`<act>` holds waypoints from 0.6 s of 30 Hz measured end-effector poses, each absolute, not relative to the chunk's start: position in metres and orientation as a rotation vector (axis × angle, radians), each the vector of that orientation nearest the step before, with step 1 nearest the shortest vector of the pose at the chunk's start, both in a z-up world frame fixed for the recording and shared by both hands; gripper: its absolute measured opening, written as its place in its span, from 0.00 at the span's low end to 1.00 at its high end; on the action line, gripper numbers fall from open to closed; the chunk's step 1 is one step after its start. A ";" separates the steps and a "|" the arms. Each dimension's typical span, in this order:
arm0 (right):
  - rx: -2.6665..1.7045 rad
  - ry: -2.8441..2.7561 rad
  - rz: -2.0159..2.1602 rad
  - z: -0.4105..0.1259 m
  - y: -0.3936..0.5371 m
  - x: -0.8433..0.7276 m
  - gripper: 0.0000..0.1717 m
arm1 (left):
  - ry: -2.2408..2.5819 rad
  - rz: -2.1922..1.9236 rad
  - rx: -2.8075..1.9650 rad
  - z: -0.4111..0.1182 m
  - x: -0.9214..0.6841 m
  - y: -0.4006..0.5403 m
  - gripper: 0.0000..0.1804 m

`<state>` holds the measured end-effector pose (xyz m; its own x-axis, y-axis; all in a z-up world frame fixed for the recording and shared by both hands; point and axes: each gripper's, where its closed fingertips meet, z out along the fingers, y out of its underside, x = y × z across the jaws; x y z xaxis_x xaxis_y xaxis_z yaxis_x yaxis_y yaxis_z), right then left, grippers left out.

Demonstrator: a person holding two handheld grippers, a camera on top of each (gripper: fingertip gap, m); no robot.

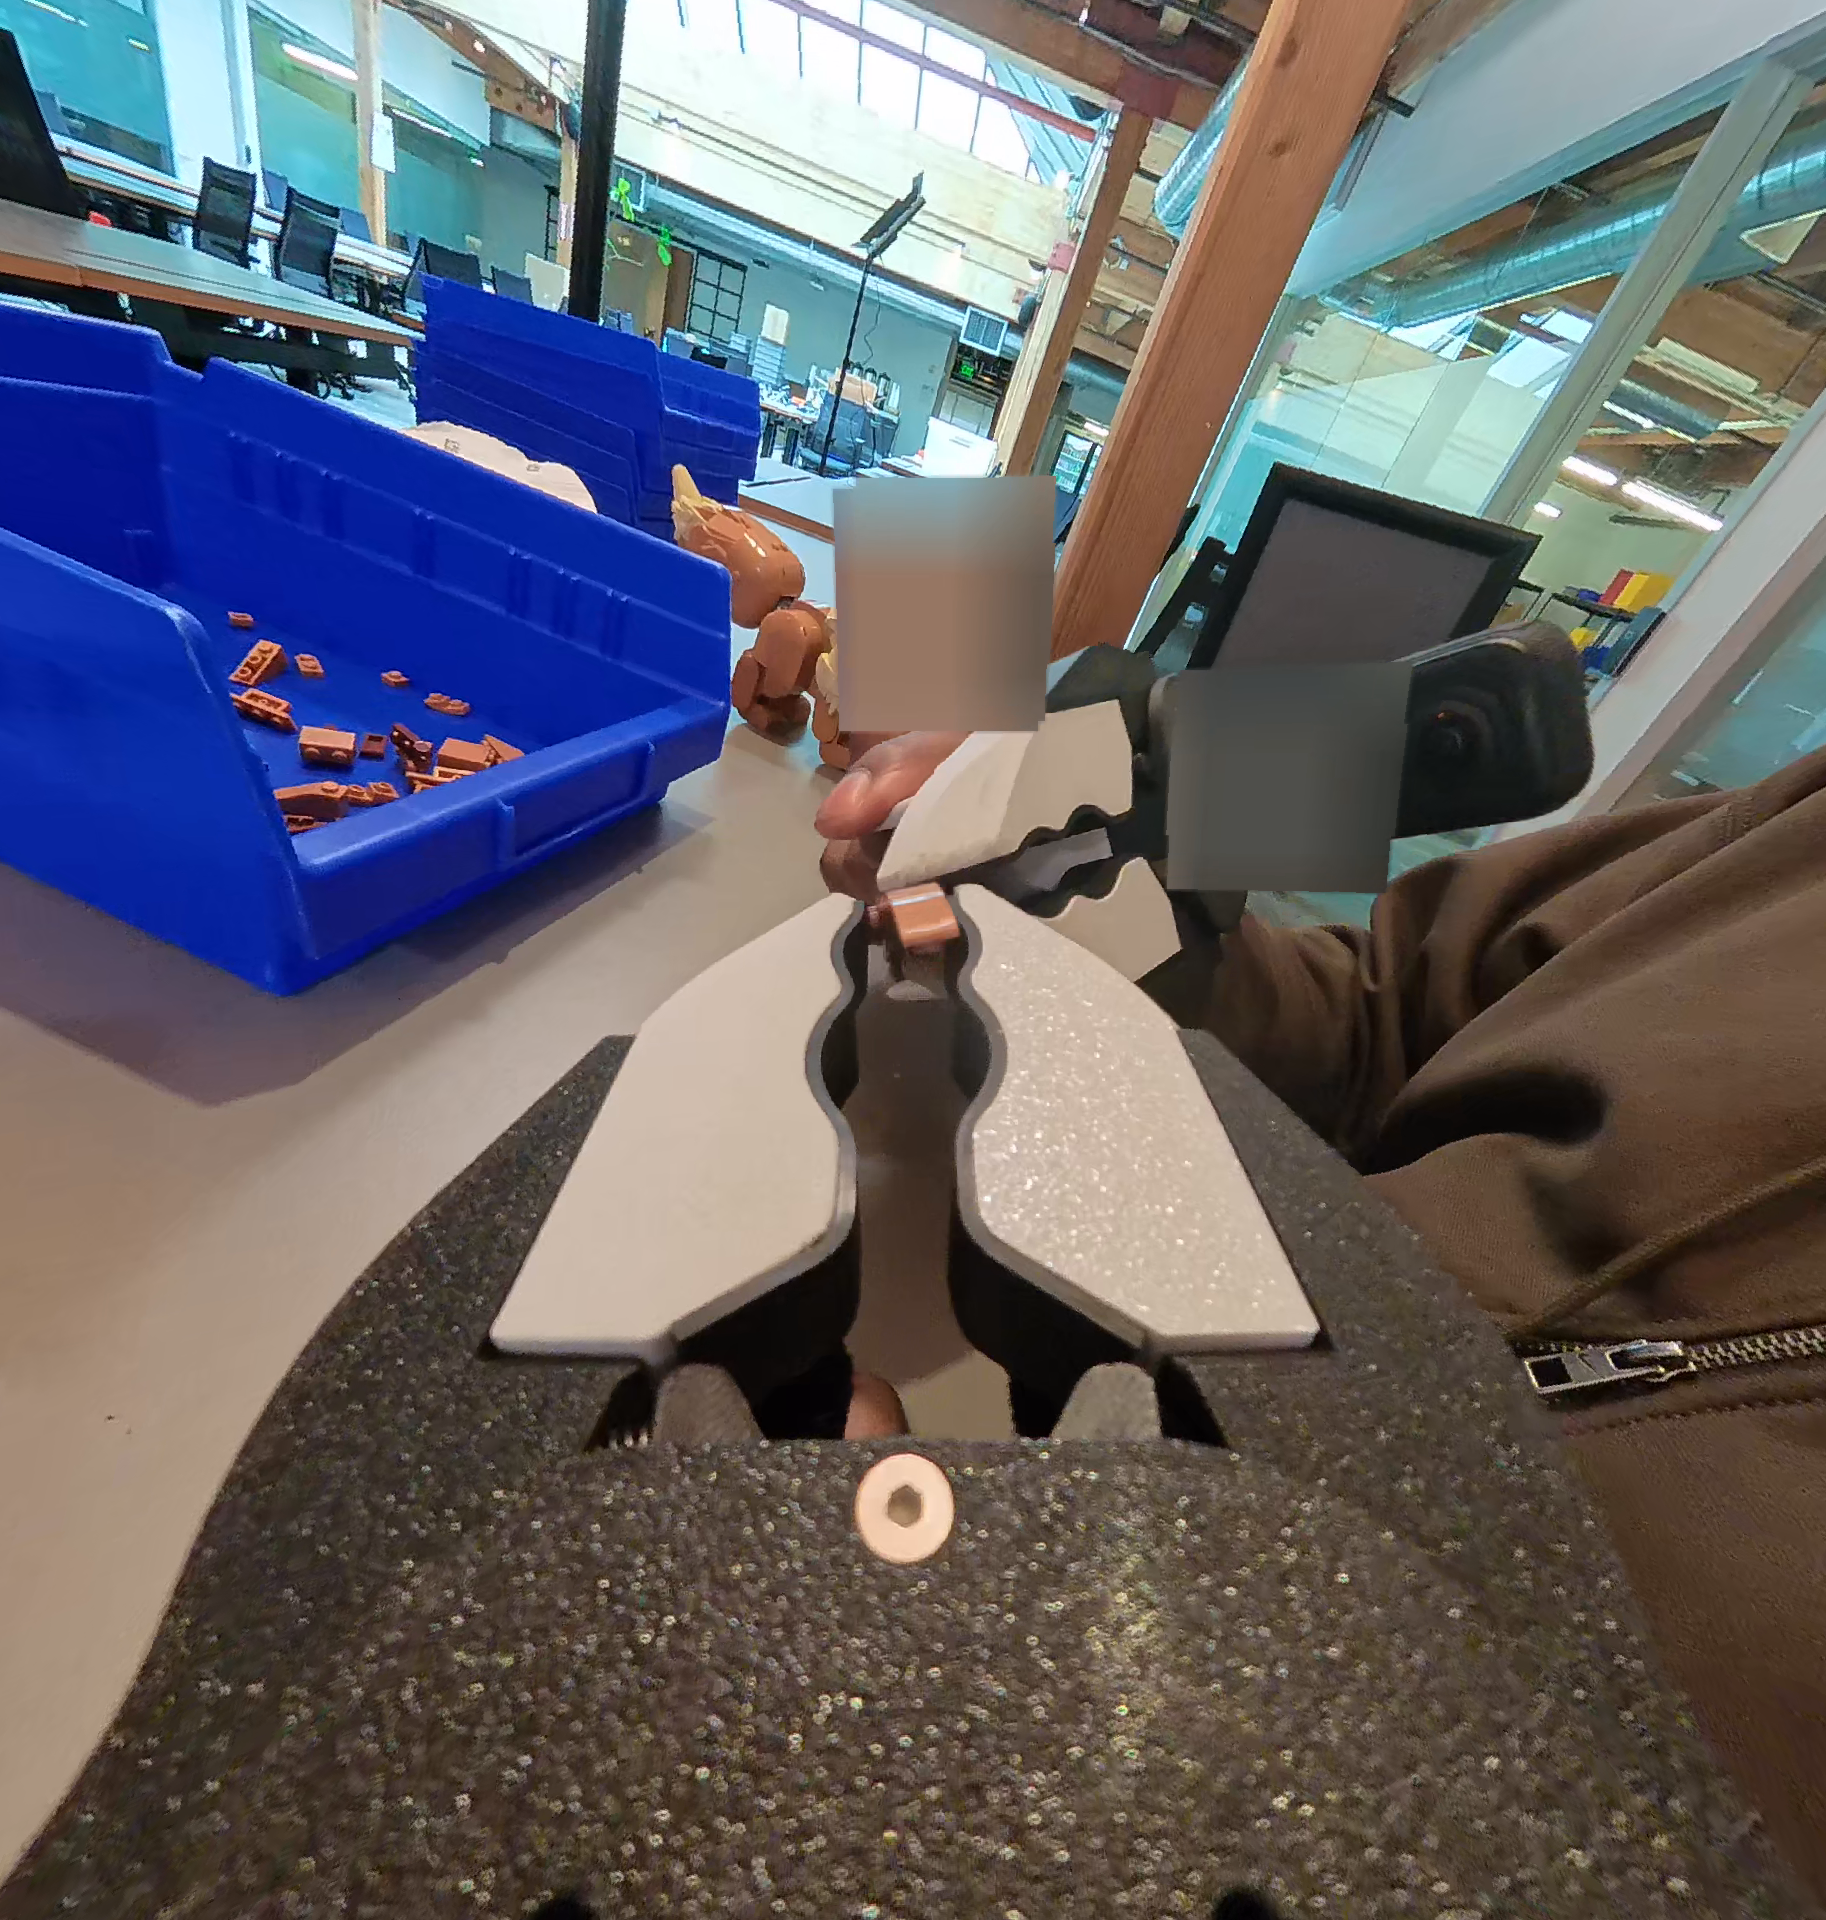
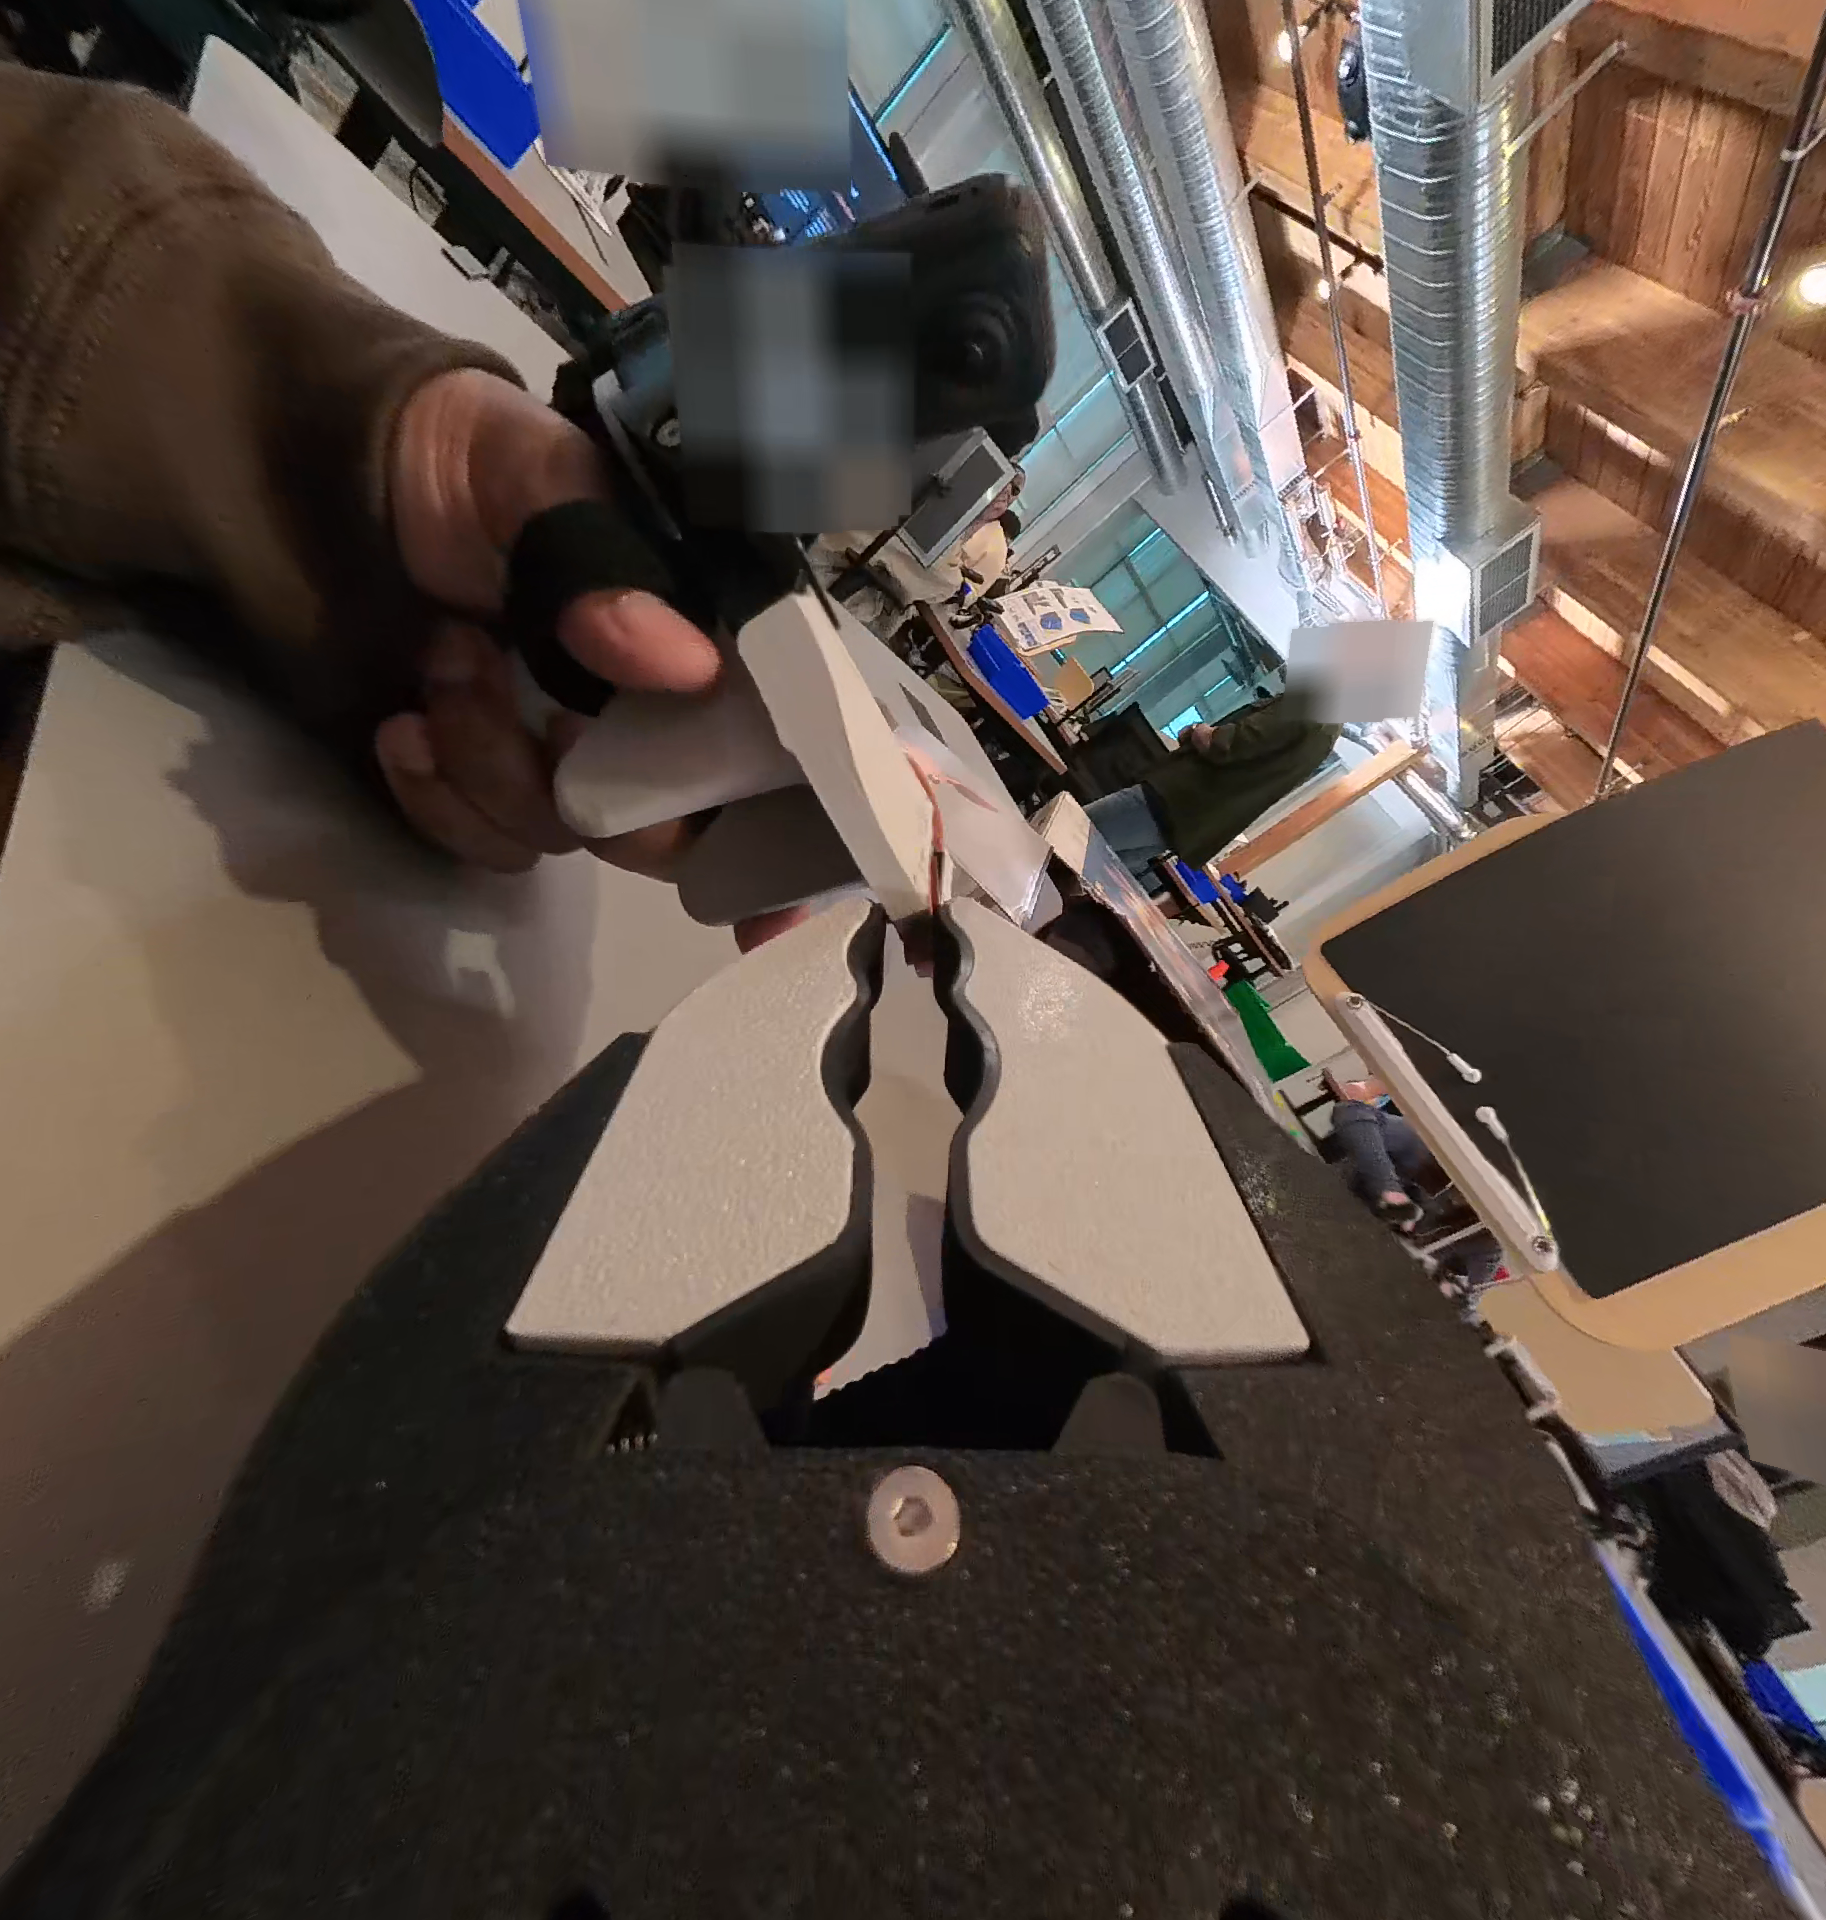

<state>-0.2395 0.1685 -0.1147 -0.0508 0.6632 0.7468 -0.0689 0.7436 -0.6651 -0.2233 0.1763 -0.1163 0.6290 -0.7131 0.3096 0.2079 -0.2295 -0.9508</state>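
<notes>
In the left wrist view my left gripper point(image 1: 914, 925) is shut on a small light-brown brick piece point(image 1: 924, 920) and holds it above the grey table point(image 1: 161, 1195). My right gripper point(image 1: 919, 878) comes in from the right, and its white fingertips meet the top of that piece. A bare fingertip point(image 1: 857, 805) rests beside its upper finger. In the right wrist view my right gripper point(image 2: 914, 935) is nearly closed on a small dark-brown bit point(image 2: 911, 948) at its tips. The left gripper point(image 2: 940, 883) stands right against it, with a thin brown edge point(image 2: 935, 821) between its fingers.
A blue bin point(image 1: 421, 582) with several loose brown bricks point(image 1: 369, 743) stands on the table at the left. Stacked blue bins point(image 1: 576, 395) stand behind it. A brown brick-built figure point(image 1: 774, 623) stands beyond the grippers. A brown jacket sleeve point(image 1: 1511, 1039) fills the right.
</notes>
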 end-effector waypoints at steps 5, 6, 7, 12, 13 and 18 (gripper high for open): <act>-0.558 -1.485 0.721 -0.109 0.174 -0.237 0.04 | 0.401 -0.956 -1.526 -0.107 -0.226 0.174 0.09; -0.573 -1.475 0.738 -0.107 0.176 -0.236 0.04 | 0.396 -0.969 -1.510 -0.105 -0.226 0.173 0.09; -0.593 -1.461 0.755 -0.105 0.178 -0.236 0.04 | 0.400 -0.985 -1.488 -0.102 -0.226 0.171 0.09; -0.714 -1.391 1.059 -0.090 0.176 -0.233 0.04 | 0.391 -0.970 -1.448 -0.096 -0.228 0.171 0.09; -0.730 -1.379 1.136 -0.087 0.174 -0.232 0.04 | 0.389 -0.969 -1.437 -0.095 -0.228 0.171 0.09; -0.814 -1.379 1.411 -0.086 0.161 -0.234 0.04 | 0.389 -0.983 -1.355 -0.084 -0.228 0.166 0.10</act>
